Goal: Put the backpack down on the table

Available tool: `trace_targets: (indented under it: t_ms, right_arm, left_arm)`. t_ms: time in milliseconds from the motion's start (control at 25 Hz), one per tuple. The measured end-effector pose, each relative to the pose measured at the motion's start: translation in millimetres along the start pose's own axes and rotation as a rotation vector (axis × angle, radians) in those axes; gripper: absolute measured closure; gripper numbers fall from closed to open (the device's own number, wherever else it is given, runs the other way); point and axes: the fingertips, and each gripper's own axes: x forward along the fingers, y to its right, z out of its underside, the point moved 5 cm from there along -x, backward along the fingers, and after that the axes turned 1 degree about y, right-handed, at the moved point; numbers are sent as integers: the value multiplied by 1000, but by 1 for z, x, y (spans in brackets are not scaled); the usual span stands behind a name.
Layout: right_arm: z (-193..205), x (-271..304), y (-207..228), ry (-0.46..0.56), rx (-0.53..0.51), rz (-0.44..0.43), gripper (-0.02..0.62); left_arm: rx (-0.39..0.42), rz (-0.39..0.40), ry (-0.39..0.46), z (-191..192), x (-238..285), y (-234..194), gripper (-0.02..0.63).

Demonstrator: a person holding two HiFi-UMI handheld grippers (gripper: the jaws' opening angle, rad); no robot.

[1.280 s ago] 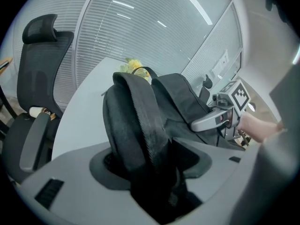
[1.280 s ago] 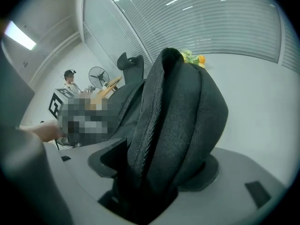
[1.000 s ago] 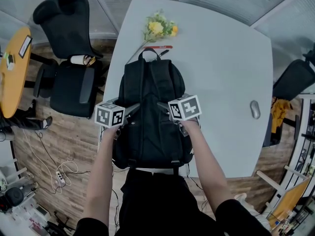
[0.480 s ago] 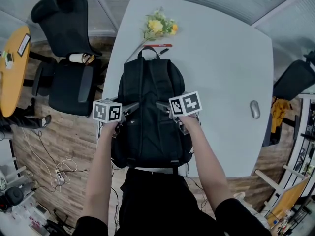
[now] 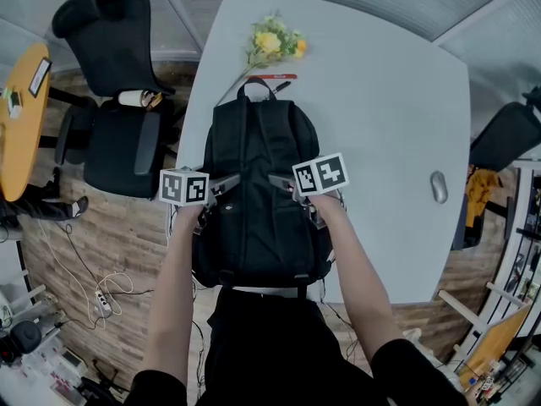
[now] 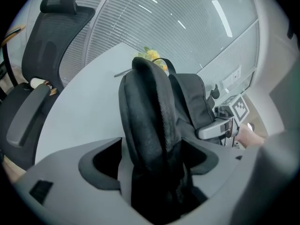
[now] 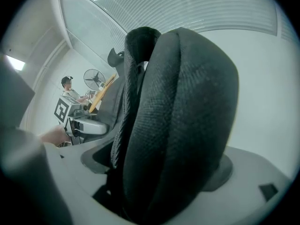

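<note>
Black backpack (image 5: 258,210) is lying flat, straps up, at the near edge of the pale table (image 5: 380,125), so I am letting go: the fingers of the left gripper (image 5: 230,181) and right gripper (image 5: 277,181) have just been opening, each with a shoulder strap (image 6: 145,116) slack between them.

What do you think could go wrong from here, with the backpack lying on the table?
Both jaws have just been opening, yet a shoulder strap sits between the jaws of the left gripper and another between those of the right gripper; withdrawing could snag one and drag the backpack.
The backpack lies close to the near edge of the table; a tug might pull it off.
A forward nudge could hit the flowers and red pen.
</note>
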Motion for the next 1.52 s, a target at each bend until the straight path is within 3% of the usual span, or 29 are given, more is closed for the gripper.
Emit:
trace_targets:
  t_ms: [600,920,1120,1520]
  right_arm:
    - [-7,-22,-12,34,-25,7,87]
    - [-11,-52,-16,86,-59,33,78]
    - [-11,-70,-22,129,-74,46,78]
    - [-1,-116,-53,244,-105,101,85]
  left_arm:
    - [169,-151,99,-5,-30,20,219]
    - [133,-200,170,0,-64,22,219]
    - [129,-236,258,5,-88,29,221]
    - [190,-201,365,15,-135,62,221]
